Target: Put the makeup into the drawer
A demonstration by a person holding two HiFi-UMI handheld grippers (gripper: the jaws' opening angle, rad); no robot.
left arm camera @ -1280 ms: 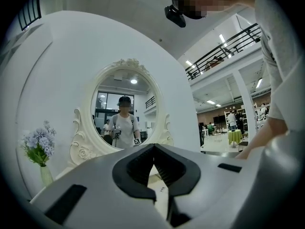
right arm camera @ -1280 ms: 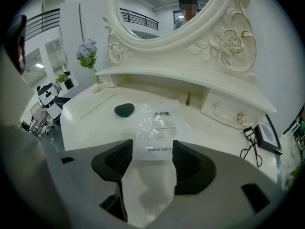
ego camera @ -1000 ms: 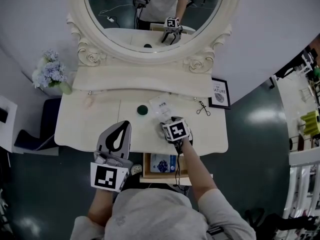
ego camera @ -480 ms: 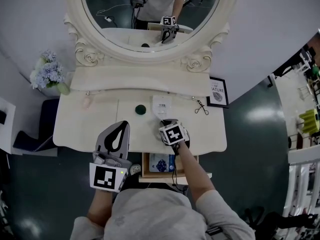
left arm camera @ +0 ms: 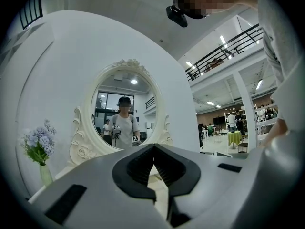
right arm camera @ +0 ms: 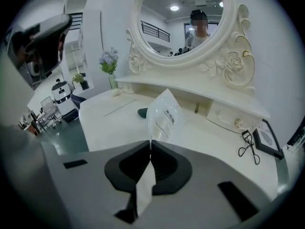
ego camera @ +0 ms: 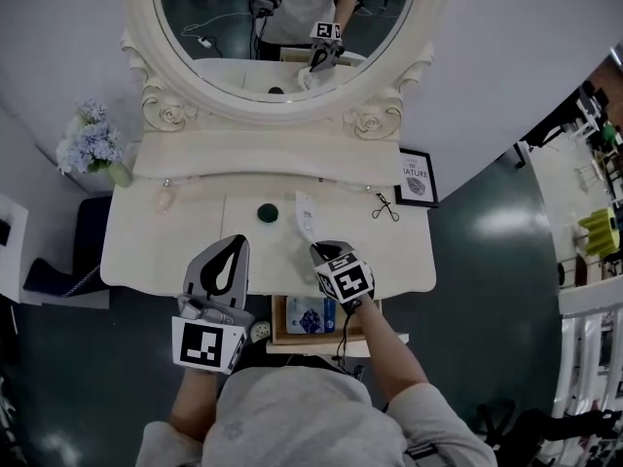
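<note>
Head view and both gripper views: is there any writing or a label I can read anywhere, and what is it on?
Framed picture on the dresser: printed lines, too small to read.
Clear sachet pinched in the right gripper: a few dark characters, too blurred to read.
Blue packet in the open drawer: print, unreadable.
Marker cubes on the grippers: black-and-white square patterns, no words.
Nothing can be quoted.
</note>
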